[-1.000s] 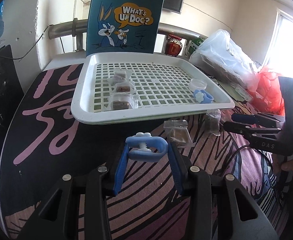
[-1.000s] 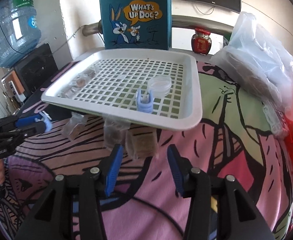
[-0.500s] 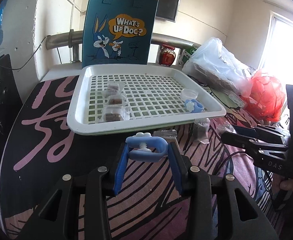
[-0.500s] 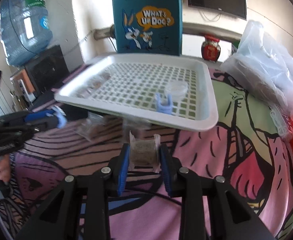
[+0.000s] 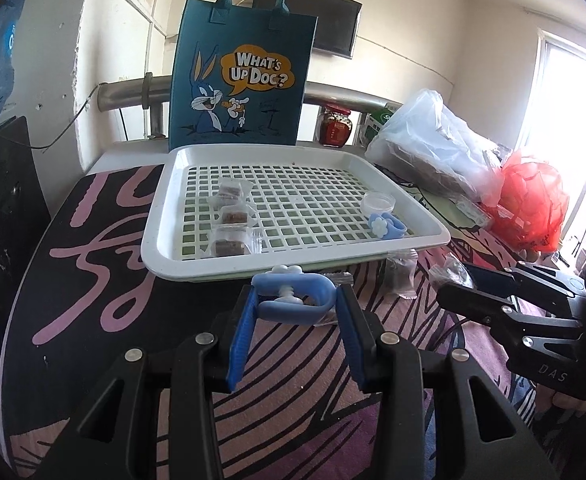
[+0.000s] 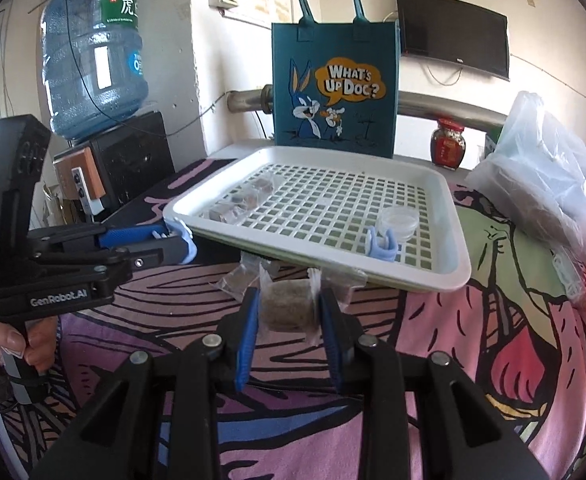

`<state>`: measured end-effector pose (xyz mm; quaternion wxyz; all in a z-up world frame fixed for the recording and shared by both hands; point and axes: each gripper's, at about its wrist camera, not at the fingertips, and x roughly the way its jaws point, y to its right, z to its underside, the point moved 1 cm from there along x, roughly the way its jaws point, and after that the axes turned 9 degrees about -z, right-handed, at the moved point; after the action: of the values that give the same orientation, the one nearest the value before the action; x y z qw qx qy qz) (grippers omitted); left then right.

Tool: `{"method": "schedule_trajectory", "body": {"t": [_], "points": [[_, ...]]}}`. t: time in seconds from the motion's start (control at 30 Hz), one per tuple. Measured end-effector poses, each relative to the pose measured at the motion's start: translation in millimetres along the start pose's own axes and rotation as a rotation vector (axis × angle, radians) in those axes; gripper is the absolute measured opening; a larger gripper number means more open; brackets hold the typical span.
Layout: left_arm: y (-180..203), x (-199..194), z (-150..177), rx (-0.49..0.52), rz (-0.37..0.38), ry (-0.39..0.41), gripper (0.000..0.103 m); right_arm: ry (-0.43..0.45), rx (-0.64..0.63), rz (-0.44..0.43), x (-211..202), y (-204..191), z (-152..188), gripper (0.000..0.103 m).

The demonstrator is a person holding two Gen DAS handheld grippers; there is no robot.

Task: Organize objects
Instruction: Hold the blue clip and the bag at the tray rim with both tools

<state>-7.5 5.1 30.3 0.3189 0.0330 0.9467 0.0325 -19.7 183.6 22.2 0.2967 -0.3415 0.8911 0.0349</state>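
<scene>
1. The blue clip (image 5: 293, 298), U-shaped with a white flower knob, lay crosswise between the left tool's pads, its long axis running side to side and its closed curved back toward the tray.
2. The snack packet (image 6: 287, 306), a clear wrapper around a brownish cake, stood upright between the right tool's pads, its flat face toward the camera and its crimped ends at top and bottom.
3. The left tool (image 5: 295, 312) was partly closed, its blue pads pressing the two sides of the blue clip just in front of the white tray (image 5: 165, 240).
4. The right tool (image 6: 289, 312) was narrowly closed on the snack packet, held above the desk (image 6: 433, 320) near the tray's front edge.
5. In the tray, three wrapped snacks (image 5: 229, 216) sat in a row at its left side; a second blue clip (image 5: 387, 228) and a clear round lid (image 5: 379, 202) sat at its right.
6. More packets (image 5: 401, 276) lay on the patterned desk cover before the tray.
7. Behind the tray stood a teal cartoon bag (image 5: 241, 80); a red-lidded jar (image 5: 335, 126), a clear plastic bag (image 5: 433, 148), a water bottle (image 6: 93, 52) and a wall screen (image 6: 453, 32) were around the room.
</scene>
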Motion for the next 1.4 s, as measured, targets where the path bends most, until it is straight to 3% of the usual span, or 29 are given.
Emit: {"method": "schedule_trajectory", "body": {"t": [0.47,1.4], "points": [[3.0,-8.8,-0.8,0.022,-0.006,0.05,0.039,0.055,-0.023,-0.005,-9.9,-4.0,1.2,0.029],[4.4,-9.3,0.5,0.025,-0.004,0.052,0.039,0.043,-0.031,-0.013,-8.3,-6.3,0.9,0.029]]}}
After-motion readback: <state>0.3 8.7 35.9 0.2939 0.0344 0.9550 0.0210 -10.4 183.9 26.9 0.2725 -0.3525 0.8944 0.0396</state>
